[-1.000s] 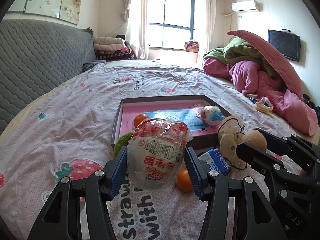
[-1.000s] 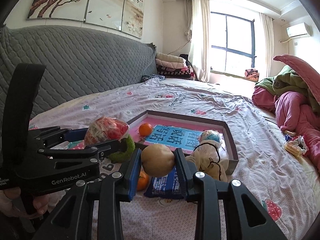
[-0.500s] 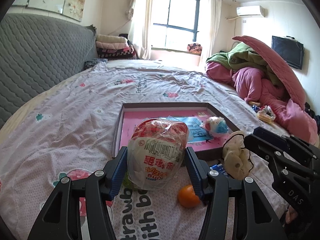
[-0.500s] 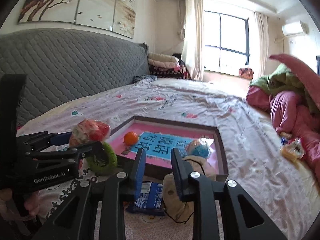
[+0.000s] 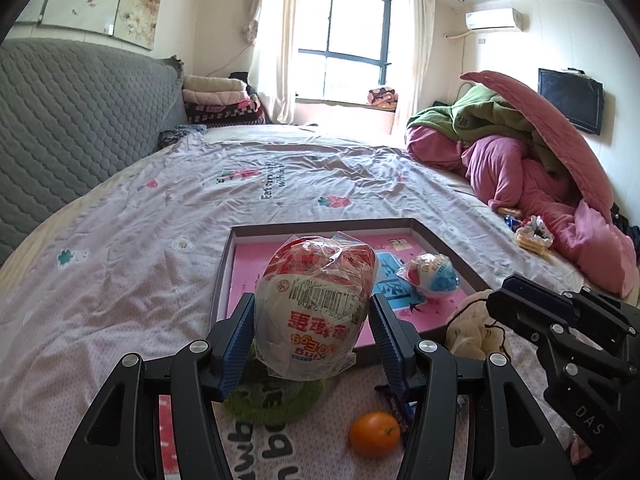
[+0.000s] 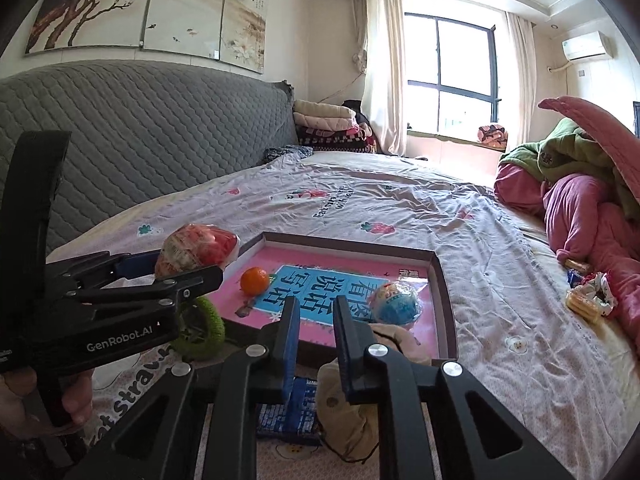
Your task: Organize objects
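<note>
My left gripper (image 5: pixel 312 320) is shut on a red-and-white wrapped egg toy (image 5: pixel 316 312), held above the near edge of the shallow pink-lined box (image 5: pixel 444 248); it also shows in the right wrist view (image 6: pixel 196 252). My right gripper (image 6: pixel 316 320) has its jaws close together with nothing between them, above a beige plush toy (image 6: pixel 352 412). The box (image 6: pixel 440 280) holds an orange (image 6: pixel 254 281) and a blue-and-white wrapped egg (image 6: pixel 396 305), also in the left wrist view (image 5: pixel 432 274).
On the bedsheet in front of the box lie a green ring (image 5: pixel 276 396), a second orange (image 5: pixel 374 434) and a blue packet (image 6: pixel 296 408). Pink and green bedding (image 5: pixel 540 168) is piled at right, with a snack wrapper (image 5: pixel 532 236) beside it.
The beige round object that was between my right gripper's jaws a second ago is gone and the jaws have narrowed. My left gripper has moved forward toward the box with the egg.
</note>
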Tool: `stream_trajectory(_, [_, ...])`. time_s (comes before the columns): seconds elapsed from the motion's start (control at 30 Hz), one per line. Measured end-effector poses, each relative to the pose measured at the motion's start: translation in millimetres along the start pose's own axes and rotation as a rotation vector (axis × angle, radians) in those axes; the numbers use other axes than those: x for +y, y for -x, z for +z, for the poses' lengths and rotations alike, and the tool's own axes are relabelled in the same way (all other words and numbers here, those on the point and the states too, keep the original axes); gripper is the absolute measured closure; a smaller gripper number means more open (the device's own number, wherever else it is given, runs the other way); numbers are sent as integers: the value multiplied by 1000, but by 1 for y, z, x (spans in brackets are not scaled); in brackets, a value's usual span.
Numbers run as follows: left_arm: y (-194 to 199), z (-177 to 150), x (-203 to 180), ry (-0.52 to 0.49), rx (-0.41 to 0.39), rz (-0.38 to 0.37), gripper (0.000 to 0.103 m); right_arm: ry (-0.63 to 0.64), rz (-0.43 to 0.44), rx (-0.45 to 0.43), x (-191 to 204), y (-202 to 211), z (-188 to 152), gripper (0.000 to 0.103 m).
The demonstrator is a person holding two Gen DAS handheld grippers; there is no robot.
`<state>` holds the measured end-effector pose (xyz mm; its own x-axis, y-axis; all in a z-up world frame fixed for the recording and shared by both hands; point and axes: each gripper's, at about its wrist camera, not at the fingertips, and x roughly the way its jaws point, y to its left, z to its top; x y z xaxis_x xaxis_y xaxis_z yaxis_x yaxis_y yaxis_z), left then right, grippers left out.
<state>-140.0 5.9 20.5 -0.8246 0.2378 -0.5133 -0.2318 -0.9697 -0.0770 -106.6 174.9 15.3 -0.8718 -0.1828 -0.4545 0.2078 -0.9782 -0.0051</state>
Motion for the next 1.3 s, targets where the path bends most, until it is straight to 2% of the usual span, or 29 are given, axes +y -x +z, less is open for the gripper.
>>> stream_trajectory(0.5, [-30, 15, 2, 0, 33, 10, 45, -4, -29, -28, -15, -23, 26, 85])
stream_trajectory(0.63, [-41, 17, 4, -1, 63, 24, 45, 1, -33, -21, -18, -33, 32, 85])
stream_trajectory(0.83, [-54, 17, 10, 19, 104, 25, 45, 16, -36, -1, -20, -49, 36, 88])
stream_trajectory(1.07, [-74, 12, 19, 48, 184, 25, 45, 2, -26, 62, -27, -71, 35, 89])
stream_trajectory(1.3, [-88, 11, 18, 41, 227, 30, 45, 2, -16, 108, -28, -83, 31, 89])
